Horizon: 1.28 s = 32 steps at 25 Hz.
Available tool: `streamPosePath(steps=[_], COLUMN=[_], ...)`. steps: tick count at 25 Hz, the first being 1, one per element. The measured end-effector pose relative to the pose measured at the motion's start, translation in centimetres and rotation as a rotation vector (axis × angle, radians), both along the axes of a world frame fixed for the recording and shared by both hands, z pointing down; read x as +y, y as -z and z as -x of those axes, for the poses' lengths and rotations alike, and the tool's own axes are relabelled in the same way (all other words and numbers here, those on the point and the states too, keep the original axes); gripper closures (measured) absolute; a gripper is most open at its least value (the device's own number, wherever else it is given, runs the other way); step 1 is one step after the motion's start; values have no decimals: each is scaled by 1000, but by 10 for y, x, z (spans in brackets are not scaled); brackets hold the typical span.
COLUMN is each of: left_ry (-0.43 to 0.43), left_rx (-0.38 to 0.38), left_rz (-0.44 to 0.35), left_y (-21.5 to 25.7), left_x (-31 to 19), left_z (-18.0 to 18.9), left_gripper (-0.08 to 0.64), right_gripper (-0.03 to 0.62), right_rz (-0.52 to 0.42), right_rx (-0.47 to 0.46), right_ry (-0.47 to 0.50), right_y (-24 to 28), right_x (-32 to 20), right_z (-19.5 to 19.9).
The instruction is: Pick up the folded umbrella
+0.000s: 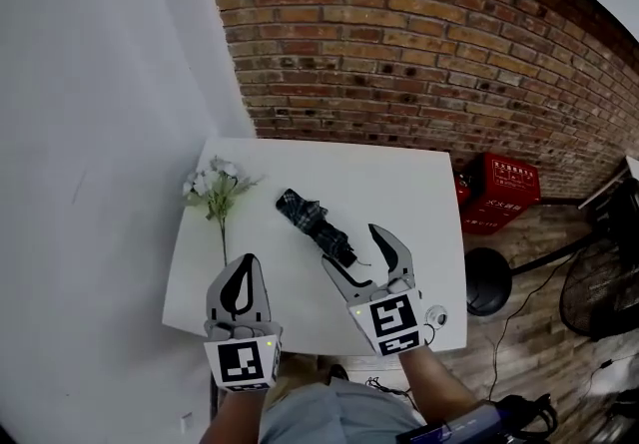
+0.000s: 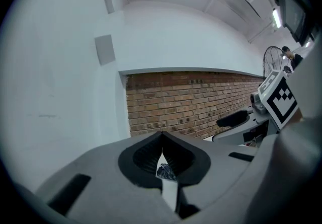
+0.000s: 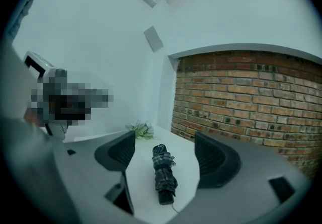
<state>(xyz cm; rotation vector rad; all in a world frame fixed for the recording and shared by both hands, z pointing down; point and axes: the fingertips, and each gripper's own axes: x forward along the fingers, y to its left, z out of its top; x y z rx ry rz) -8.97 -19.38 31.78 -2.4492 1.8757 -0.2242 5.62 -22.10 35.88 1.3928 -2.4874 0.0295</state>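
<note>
The folded umbrella, dark plaid with a black handle, lies slantwise on the white table. In the head view my right gripper hangs open at the umbrella's near handle end, one finger on each side. In the right gripper view the umbrella lies on the tabletop between the spread jaws of the right gripper, and the pads do not touch it. My left gripper is shut and holds nothing, near the table's front left. In the left gripper view its tips meet.
A sprig of white flowers lies at the table's left side, also in the right gripper view as flowers. A brick wall rises behind the table and a white wall stands to the left. A red crate and a black round base sit on the floor to the right.
</note>
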Motion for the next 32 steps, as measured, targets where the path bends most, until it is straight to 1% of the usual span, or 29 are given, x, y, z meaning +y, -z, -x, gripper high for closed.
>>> streamPosePath(steps=[3,6,11,17,24,32], left_ry=[-7,-7,-10,-15,-11,-16], left_rx=[-19,-26,18,31,52,67], left_rz=[-4,15,80,134,181,220], left_y=[-8,-18,-31,-57,-81,-103], left_x=[-20,-34,-57,-75,-94,-108], left_z=[9,18,24,39,52,58], left_gripper=[553,553,552,552,553,552], right_gripper=[213,210,203,199,195,193], right_rz=[35,75,123,181,264,331], right_rx=[32,56,75,125,160,190], right_ry=[22,42,49,55,63,55], right_y=[-15,-29,-50,-77,-112,-145], right_x=[-18,-32,-53,-70,-80,-88], right_z=[12,22,32,45,51,52])
